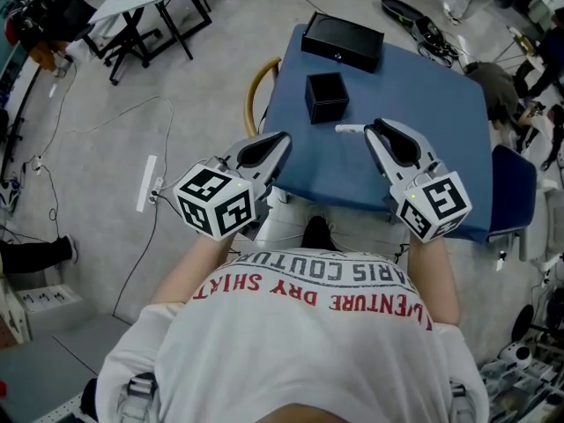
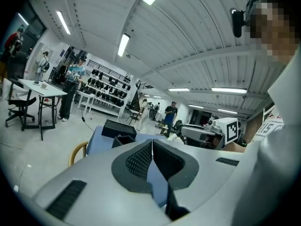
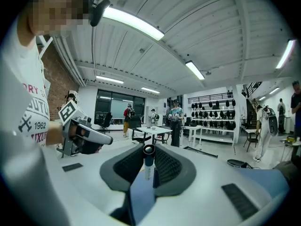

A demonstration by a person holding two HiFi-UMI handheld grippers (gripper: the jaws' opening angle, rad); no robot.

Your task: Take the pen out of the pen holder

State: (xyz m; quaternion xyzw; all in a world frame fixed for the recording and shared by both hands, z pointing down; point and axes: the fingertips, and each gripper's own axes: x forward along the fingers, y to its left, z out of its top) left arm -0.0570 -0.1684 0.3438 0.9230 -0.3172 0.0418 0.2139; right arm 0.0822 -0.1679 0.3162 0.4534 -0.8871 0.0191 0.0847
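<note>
On the blue table (image 1: 441, 104) stands the pen holder (image 1: 326, 97), a small open black cube, with no pen showing in it. The white pen (image 1: 350, 129) lies level between the jaws of my right gripper (image 1: 372, 130), sticking out to the left just right of the holder. The right gripper view looks along the pen (image 3: 148, 164) at its dark end, pinched between the pads. My left gripper (image 1: 282, 139) hovers at the table's near left edge, its jaws closed together with nothing between them (image 2: 152, 141). The pen holder (image 2: 123, 140) sits ahead of it.
A flat black box (image 1: 343, 42) lies at the table's far edge behind the holder. A wooden-backed chair (image 1: 257, 91) stands at the table's left side, a blue chair (image 1: 513, 188) at the right. Cables and a power strip (image 1: 146, 183) lie on the floor. People stand far off.
</note>
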